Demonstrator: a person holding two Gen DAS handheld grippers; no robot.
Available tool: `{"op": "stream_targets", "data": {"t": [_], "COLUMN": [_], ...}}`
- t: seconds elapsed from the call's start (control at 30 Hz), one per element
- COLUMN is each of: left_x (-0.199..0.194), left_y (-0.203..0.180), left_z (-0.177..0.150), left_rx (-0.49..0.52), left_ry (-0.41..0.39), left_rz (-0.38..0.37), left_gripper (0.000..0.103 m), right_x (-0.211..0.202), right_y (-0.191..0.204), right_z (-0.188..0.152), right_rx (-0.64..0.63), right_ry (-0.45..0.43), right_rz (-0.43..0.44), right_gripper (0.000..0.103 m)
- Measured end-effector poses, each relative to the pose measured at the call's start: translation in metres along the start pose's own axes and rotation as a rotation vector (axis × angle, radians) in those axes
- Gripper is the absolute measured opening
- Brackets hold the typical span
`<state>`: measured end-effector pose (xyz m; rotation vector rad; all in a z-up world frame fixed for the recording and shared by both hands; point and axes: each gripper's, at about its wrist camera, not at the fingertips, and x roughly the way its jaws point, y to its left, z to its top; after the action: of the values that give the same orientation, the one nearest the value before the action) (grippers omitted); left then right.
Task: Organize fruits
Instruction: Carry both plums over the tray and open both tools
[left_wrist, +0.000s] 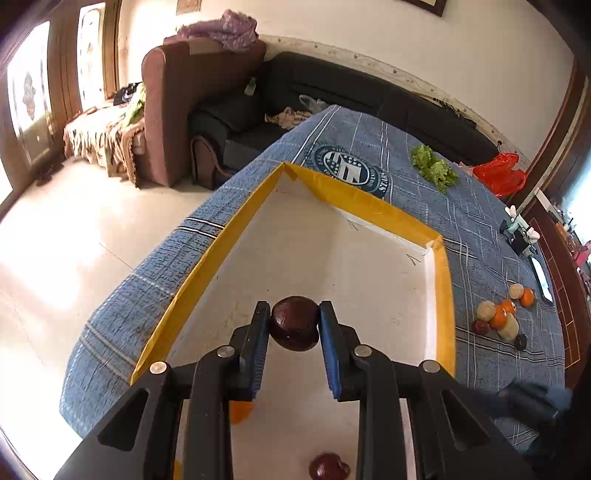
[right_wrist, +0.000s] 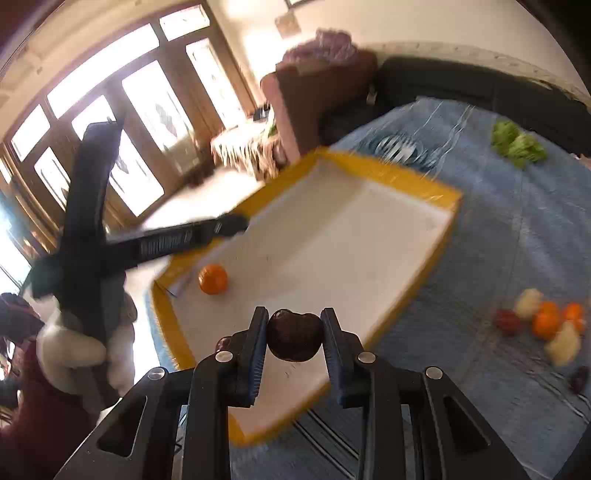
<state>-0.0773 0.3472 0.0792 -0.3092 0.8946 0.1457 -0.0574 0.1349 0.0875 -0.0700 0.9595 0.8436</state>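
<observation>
Dark plum (left_wrist: 294, 328) squeezed in my left claw (left_wrist: 294, 325), another plum (right_wrist: 294, 340) in my right claw (right_wrist: 294, 338), orange (right_wrist: 212, 279) sitting in the yellow-rimmed tray (right_wrist: 406, 173)

Bright window (right_wrist: 140, 122) glare, fisheye-bent edges; right wrist view motion-blurred, left sharp.

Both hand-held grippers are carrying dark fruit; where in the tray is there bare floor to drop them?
The yellow-rimmed white tray is bare through its middle and far corner by the lettuce. An orange sits by its near-left wall, a dark red fruit near the front. The loose fruit cluster on the blue cloth is crowded.
</observation>
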Motion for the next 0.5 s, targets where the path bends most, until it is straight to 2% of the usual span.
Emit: {"op": "stream_targets", "data": {"t": [0.17,0.33,0.5], "left_x": [0.038,0.050,0.053], "left_y": [0.008,0.017,0.019], "left_z": [0.004,0.007,0.006], "left_rx": [-0.028,-0.066,-0.082], "left_ry": [0.082,0.101,0.123], "left_rz": [0.001,-0.021,-0.014], "left_gripper": [0.026,0.027,0.043], "right_x": [0.047,0.057,0.057], "right_y": [0.013,0.022,0.027], "right_z": [-0.006,-0.009,-0.011], "right_rx": [-0.036,-0.087,-0.117], "right_ry": [0.082,0.085,0.077], "right_rz": [-0.039,-0.093,-0.134], "right_gripper": [0.033,0.033,0.034]}}
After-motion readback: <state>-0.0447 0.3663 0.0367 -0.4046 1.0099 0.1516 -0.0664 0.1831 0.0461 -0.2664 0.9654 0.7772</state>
